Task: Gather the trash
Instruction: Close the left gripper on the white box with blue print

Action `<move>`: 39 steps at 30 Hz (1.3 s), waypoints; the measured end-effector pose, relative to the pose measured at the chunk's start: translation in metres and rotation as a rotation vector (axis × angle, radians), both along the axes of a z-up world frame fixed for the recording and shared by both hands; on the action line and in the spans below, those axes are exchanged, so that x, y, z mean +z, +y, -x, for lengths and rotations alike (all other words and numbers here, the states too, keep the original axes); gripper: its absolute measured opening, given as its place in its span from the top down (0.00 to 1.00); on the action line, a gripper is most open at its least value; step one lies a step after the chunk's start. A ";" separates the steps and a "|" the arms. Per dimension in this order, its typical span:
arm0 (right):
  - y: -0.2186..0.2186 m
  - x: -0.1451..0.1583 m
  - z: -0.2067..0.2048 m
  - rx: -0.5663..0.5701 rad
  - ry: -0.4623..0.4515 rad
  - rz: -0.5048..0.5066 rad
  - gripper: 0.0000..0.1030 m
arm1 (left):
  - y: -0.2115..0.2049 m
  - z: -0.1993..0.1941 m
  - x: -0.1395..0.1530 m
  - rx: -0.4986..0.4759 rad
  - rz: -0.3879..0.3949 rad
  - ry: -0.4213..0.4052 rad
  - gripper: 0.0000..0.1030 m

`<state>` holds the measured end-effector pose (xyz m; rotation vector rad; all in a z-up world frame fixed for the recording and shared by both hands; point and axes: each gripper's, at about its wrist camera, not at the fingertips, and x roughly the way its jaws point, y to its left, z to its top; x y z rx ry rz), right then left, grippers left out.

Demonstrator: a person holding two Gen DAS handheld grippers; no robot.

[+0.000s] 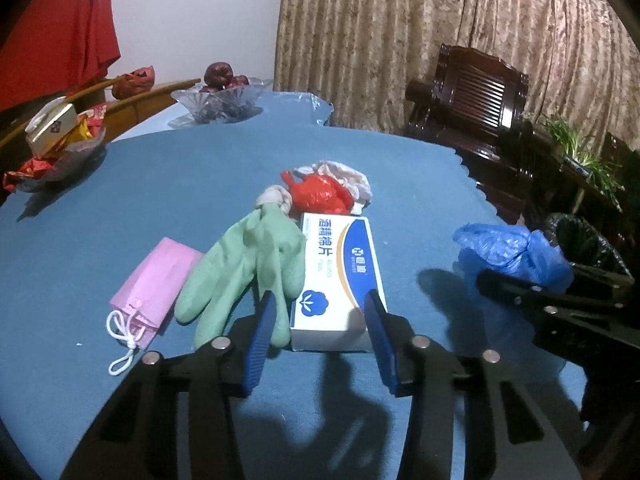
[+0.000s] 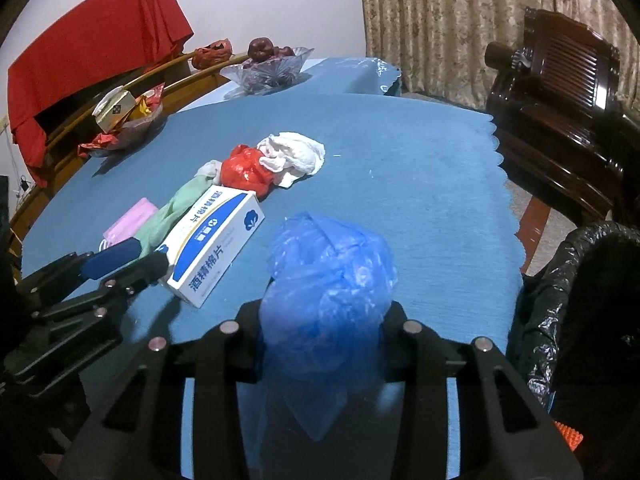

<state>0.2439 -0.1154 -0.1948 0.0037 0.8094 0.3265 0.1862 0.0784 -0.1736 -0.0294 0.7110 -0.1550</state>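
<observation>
Your left gripper (image 1: 320,320) straddles the near end of the white-and-blue box (image 1: 340,276) at lower centre, pads at its sides though contact isn't clear. The box's long axis runs straight away from you, up the frame. Your right gripper (image 2: 320,344) is clenched on the blue plastic bag (image 2: 328,288), with the black-lined bin (image 2: 576,288) at its right edge.
</observation>
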 end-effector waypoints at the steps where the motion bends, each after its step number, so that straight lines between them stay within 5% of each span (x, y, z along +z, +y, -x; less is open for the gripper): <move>1: 0.000 0.000 0.000 0.000 -0.001 -0.001 0.63 | -0.001 0.003 0.002 0.001 0.003 -0.004 0.56; 8: -0.003 0.001 0.003 -0.007 -0.004 0.003 0.63 | -0.017 0.005 0.006 -0.041 -0.018 -0.027 0.55; 29: -0.017 0.004 0.006 -0.033 -0.006 0.009 0.63 | -0.028 -0.033 -0.022 -0.017 -0.038 0.121 0.35; 39: -0.029 0.017 0.017 -0.067 -0.027 0.006 0.63 | -0.038 -0.032 -0.021 -0.016 -0.037 0.125 0.47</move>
